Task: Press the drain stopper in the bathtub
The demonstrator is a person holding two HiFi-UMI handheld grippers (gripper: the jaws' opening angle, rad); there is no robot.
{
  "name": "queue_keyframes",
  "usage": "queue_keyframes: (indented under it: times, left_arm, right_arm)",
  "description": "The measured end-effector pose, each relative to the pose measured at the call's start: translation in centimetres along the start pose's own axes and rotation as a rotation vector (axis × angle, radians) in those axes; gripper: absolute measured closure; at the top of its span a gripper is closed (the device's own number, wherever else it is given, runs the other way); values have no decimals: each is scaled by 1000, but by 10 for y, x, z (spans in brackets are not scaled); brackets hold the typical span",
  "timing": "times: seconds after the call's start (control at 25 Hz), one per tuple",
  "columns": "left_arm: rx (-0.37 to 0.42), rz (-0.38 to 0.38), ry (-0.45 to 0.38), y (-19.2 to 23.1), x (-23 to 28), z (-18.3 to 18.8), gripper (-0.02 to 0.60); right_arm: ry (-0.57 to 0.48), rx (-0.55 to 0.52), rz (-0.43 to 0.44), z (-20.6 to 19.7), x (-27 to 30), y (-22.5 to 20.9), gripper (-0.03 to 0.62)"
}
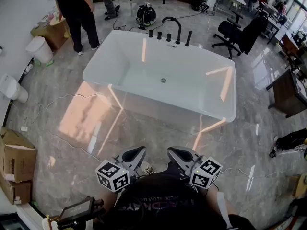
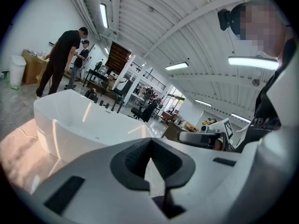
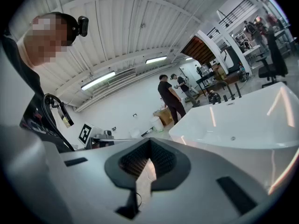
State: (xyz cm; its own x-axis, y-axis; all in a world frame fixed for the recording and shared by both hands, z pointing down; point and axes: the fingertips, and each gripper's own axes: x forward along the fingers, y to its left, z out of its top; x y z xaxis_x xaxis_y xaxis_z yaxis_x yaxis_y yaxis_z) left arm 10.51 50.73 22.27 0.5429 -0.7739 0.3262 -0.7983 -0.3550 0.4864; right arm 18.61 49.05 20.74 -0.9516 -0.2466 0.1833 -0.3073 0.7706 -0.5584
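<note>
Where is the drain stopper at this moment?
In the head view, the drain stopper sits centrally on the bathtub floor, toward the black faucet on the far rim.

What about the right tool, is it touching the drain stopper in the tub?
Apart. The head view shows the right tool near the person's body, with floor between it and the bathtub holding the drain stopper.

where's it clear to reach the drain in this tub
The white bathtub is bare inside all round the small round drain stopper, and its near rim is free. Crowded only along the far rim: black tap fittings.
</note>
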Motion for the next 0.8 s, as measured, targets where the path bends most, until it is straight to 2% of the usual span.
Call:
queue_keyframes:
  times: [0.44,0.64,0.8]
  left_arm:
    - [5,-2,4,-1,-1,-2,571]
    - [12,1,8,-1,-3,-4,571]
    - [28,3,15,0,-3,-6,571]
  right_arm:
    - [4,0,-6,-2,0,1,579]
    - [-24,8,18,1,0,4,579]
    - [-6,0,22,-3,3,4,578]
